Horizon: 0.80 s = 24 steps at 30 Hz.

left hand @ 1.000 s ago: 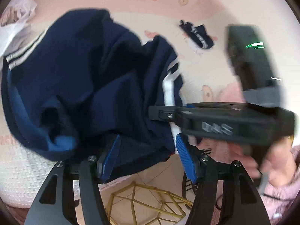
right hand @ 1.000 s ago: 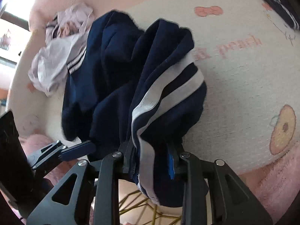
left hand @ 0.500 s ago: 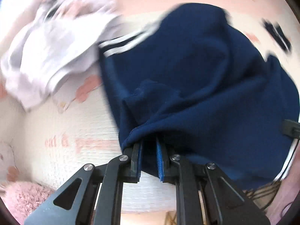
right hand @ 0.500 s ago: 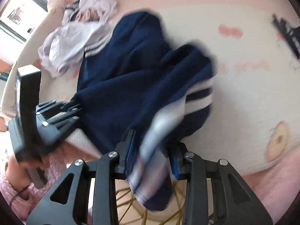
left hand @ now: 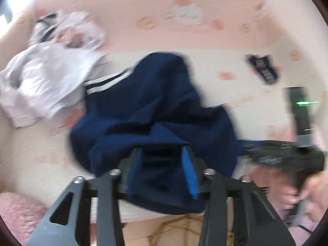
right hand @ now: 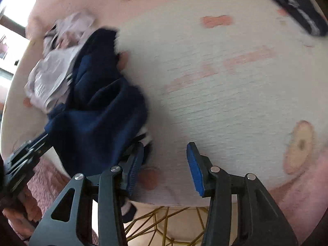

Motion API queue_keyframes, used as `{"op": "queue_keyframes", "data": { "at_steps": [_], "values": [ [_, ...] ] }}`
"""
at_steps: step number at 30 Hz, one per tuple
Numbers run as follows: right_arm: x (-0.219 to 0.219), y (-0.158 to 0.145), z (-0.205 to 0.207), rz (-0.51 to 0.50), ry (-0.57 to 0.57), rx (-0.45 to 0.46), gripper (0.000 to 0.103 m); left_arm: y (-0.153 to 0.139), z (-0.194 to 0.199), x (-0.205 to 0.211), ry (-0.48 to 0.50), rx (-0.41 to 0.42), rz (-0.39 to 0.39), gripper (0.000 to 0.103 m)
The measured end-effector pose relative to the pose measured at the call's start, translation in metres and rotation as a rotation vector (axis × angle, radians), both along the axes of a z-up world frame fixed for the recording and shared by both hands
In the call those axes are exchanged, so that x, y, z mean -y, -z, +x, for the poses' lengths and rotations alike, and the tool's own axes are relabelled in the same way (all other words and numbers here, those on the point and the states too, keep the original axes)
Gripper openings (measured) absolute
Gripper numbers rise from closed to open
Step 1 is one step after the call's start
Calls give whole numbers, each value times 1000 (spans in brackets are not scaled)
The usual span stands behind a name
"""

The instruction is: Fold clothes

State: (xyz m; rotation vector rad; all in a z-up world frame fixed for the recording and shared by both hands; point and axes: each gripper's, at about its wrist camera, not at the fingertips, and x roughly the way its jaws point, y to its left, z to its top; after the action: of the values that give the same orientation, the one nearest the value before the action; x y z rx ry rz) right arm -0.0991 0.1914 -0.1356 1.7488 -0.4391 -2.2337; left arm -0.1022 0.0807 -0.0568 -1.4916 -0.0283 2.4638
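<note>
I let both jaws open: the crumpled navy fleece garment with white stripes (left hand: 155, 110) lies on the cream printed tabletop (right hand: 215, 86), loose between my left gripper (left hand: 162, 166) pads, apparently clear of my right gripper (right hand: 164, 164), ready for flattening.

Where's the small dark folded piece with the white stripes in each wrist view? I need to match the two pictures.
Left wrist: small dark folded piece at upper right, on the cream mat, beyond the navy garment.
Right wrist: small dark folded piece in the top right corner.
Shared landmark: white crumpled garment, at left in both.
</note>
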Motion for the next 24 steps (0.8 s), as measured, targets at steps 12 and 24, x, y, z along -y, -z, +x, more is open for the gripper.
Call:
{"op": "queue_keyframes", "data": {
  "at_steps": [12,24],
  "values": [
    [3,-22,11,9,-5,-95,45,35,63,-19,148,167,14,49],
    [-5,-1,9,12,-61,-12,31,46,61,0,65,175,-177,22]
  ]
}}
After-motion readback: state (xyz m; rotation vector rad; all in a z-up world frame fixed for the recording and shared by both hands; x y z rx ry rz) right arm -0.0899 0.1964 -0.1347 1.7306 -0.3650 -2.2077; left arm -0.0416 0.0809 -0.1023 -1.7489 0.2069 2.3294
